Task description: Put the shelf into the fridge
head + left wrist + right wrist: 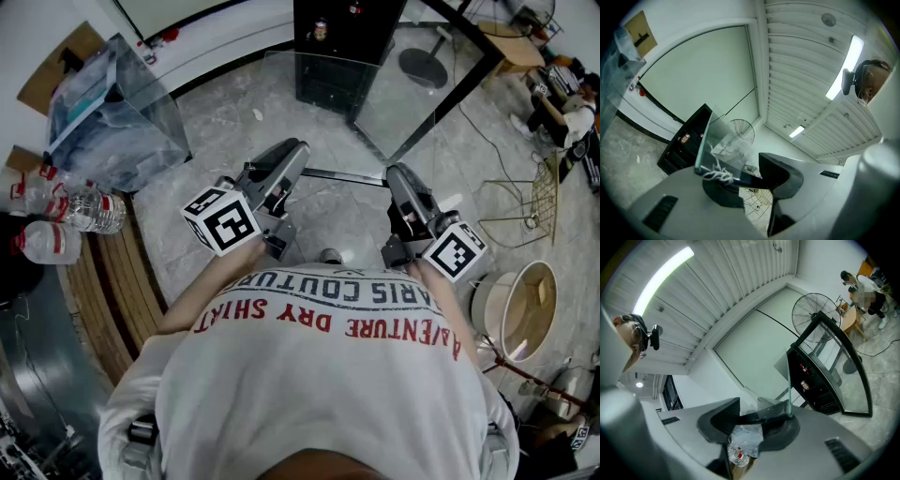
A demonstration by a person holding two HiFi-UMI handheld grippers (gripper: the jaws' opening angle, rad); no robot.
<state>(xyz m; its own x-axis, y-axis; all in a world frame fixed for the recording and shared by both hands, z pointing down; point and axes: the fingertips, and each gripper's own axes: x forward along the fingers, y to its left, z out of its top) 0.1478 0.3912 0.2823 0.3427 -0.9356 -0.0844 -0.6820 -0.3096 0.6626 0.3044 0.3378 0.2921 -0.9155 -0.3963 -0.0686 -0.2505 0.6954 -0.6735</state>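
The shelf (339,141) is a clear glass pane with a dark front strip, held level in front of me between both grippers. My left gripper (296,152) is shut on its near left edge, and my right gripper (397,176) is shut on its near right edge. In the left gripper view the shelf (707,143) runs out from the left gripper (740,180). In the right gripper view the shelf (787,380) stands up from the right gripper (761,420). The black fridge (342,42) stands just beyond, with cans inside and its glass door (445,89) swung open to the right.
Water bottles (70,211) lie on a wooden bench (117,281) at the left, beside a clear plastic bag (112,112). A fan base (424,66), a wire rack (548,197) and a round bin (525,309) stand at the right. A person (567,112) sits at the far right.
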